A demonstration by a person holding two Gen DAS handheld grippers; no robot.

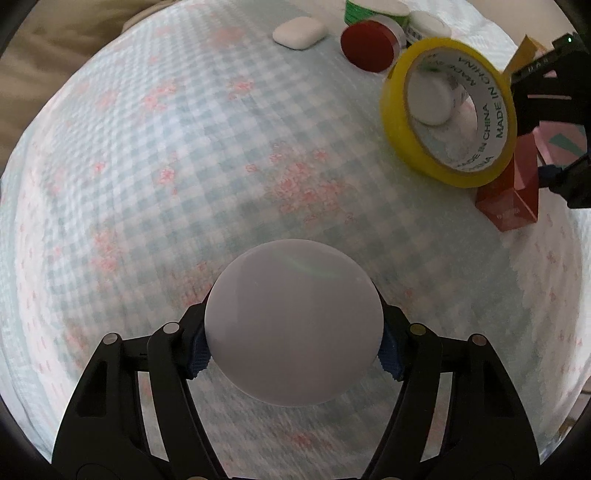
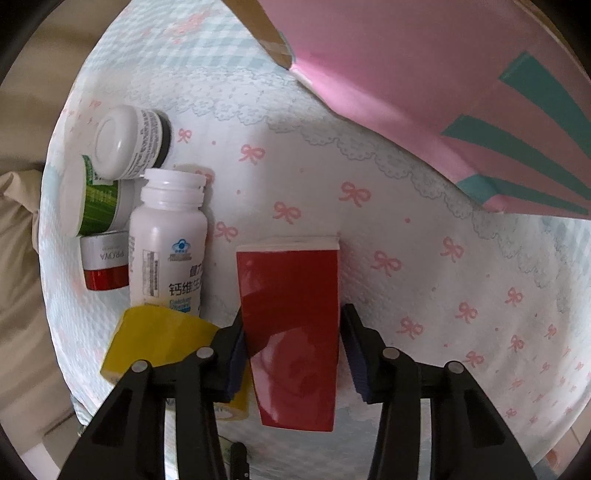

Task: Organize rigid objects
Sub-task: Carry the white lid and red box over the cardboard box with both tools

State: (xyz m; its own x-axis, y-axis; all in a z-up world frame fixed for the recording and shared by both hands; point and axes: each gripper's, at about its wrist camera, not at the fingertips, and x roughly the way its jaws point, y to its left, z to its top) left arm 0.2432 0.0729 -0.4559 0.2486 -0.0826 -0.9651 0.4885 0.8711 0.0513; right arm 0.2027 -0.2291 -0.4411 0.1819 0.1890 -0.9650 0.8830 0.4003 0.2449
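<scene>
A white round disc-shaped object (image 1: 293,321) lies on the checked cloth (image 1: 166,166), and my left gripper (image 1: 293,354) is shut on it, blue pads (image 1: 199,354) pressing both sides. A glossy red box (image 2: 291,332) with a white end lies lengthwise between the fingers of my right gripper (image 2: 293,350), which is shut on it; its left pad (image 2: 238,354) touches the box. In the left wrist view the same red box (image 1: 506,206) stands at the right edge, with a yellow tape roll (image 1: 448,110) leaning against it.
Left of the red box stand a white pill bottle (image 2: 168,240), a white-capped jar (image 2: 122,142), a green tub (image 2: 99,199), a red-and-silver jar (image 2: 105,262) and the tape roll (image 2: 159,339). A pink box (image 2: 461,92) fills the upper right. A white earbud case (image 1: 300,32) lies far back.
</scene>
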